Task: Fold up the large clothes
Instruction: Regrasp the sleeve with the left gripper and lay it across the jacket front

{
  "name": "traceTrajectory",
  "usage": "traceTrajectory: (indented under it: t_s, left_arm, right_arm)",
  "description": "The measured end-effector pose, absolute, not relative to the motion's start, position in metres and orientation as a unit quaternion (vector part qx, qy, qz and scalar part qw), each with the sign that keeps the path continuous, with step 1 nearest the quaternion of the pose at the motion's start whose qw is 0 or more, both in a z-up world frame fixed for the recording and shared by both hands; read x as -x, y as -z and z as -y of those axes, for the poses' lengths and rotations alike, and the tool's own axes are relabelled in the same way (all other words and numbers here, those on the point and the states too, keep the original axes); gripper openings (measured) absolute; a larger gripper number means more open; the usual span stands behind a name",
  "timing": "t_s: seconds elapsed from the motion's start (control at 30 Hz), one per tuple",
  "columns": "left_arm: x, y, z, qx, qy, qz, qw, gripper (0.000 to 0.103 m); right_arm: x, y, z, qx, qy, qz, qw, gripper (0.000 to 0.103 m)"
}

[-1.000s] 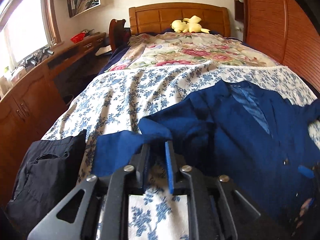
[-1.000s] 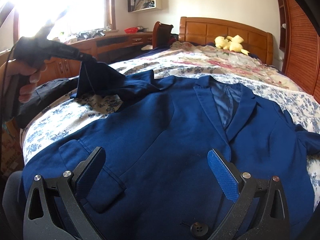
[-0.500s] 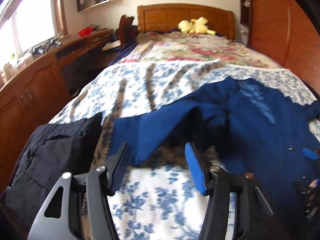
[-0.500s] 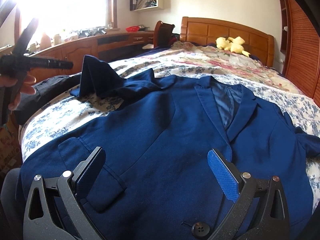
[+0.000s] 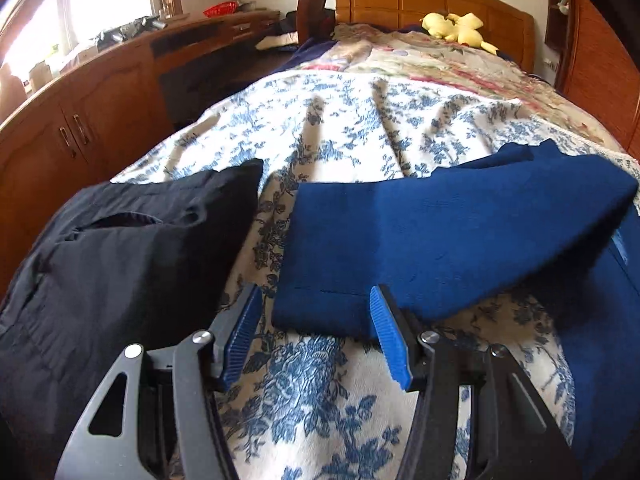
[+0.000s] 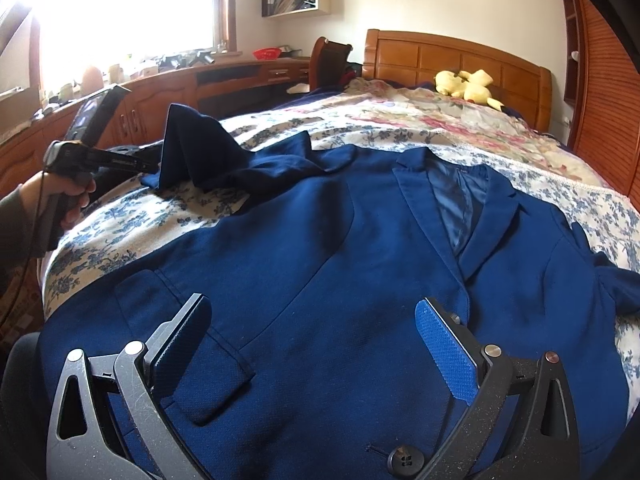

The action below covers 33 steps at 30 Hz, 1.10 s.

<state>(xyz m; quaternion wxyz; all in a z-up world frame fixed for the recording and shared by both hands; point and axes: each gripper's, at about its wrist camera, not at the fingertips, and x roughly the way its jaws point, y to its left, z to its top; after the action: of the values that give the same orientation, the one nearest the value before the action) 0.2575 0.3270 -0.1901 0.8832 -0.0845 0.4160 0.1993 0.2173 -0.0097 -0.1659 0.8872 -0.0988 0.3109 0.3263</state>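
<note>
Since a second ago your left gripper [image 5: 316, 334] lets go of the sleeve [image 5: 440, 240], jaws spread, while your right gripper [image 6: 320, 344] hovers open over the blue jacket [image 6: 340, 280] lying face-up on the bed [image 6: 440, 128], ready for folding.

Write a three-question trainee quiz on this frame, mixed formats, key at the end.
1. True or false: the left tool is shut on the sleeve.
2. Multiple choice: what lies on the bed to the left of the sleeve in the left wrist view? A) the black garment B) a red towel C) a laptop
3. Fill in: the yellow plush toy sits by the wooden ____.

Key: 1 false, both tools are open, the right tool over the blazer; 2 A; 3 headboard.
</note>
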Motion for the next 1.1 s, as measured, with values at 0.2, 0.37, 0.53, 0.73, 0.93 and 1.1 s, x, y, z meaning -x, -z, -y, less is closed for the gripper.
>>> traceTrajectory:
  t_s: [0.2, 0.37, 0.53, 0.73, 0.93, 1.1]
  left_arm:
    - [-0.27, 0.21, -0.334, 0.109, -0.194, -0.444, 0.868, 0.055]
    - [-0.271, 0.211, -0.338, 0.125, -0.189, -0.444, 0.867, 0.044]
    - [-0.271, 0.207, -0.335, 0.126, -0.177, -0.443, 0.87, 0.014]
    - [-0.26, 0.144, -0.289, 0.072, -0.171, -0.386, 0.904, 0.012]
    - [-0.247, 0.065, -0.216, 0.018, -0.119, -0.32, 0.94, 0.011]
    - [-0.245, 0.025, -0.158, -0.008, -0.07, -0.285, 0.956, 0.011]
  right_arm:
    - [-0.22, 0.166, 0.008, 0.097, -0.328, -0.313, 0.886, 0.103]
    - [-0.22, 0.166, 0.008, 0.097, -0.328, -0.313, 0.886, 0.103]
    - [-0.22, 0.166, 0.008, 0.1, -0.328, -0.311, 0.887, 0.103]
    - [-0.215, 0.16, 0.01, 0.099, -0.327, -0.303, 0.89, 0.103]
    - [-0.21, 0.145, 0.031, 0.095, -0.316, -0.291, 0.898, 0.103]
    - [-0.214, 0.136, 0.062, 0.084, -0.29, -0.289, 0.909, 0.103]
